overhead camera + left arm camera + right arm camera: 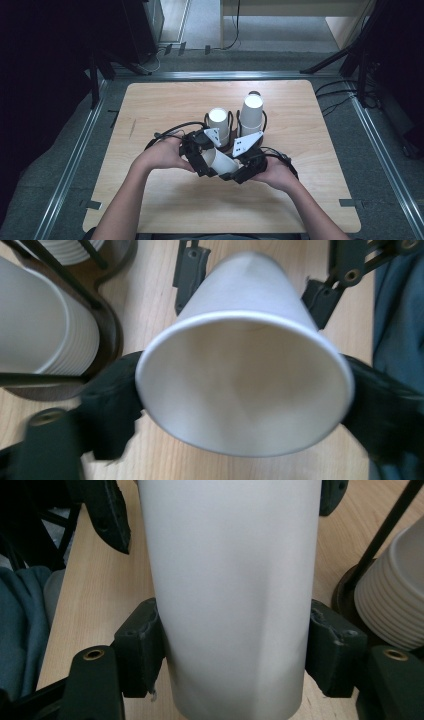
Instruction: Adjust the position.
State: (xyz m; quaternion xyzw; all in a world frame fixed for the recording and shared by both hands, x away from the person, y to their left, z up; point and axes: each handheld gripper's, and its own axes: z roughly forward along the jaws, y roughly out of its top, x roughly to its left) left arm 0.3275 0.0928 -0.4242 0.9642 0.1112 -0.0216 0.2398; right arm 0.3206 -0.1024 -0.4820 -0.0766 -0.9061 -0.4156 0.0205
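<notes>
A white paper cup (222, 162) lies on its side just above the wooden table (165, 100), held between both grippers near the front middle. My left gripper (206, 162) is at the cup's wide open end. In the left gripper view its black pads (117, 400) lie against the rim of the cup (245, 390) on both sides. My right gripper (239, 170) is shut on the cup's narrow end. In the right gripper view its pads (142, 645) press the cup wall (235, 580), which shows a slight dent.
Just behind the grippers, two stacks of white paper cups stand upside down in a black wire holder: a shorter stack (218, 122) and a taller one (251, 112). Bare wood lies to the left, right and front. The person's forearms come in from below.
</notes>
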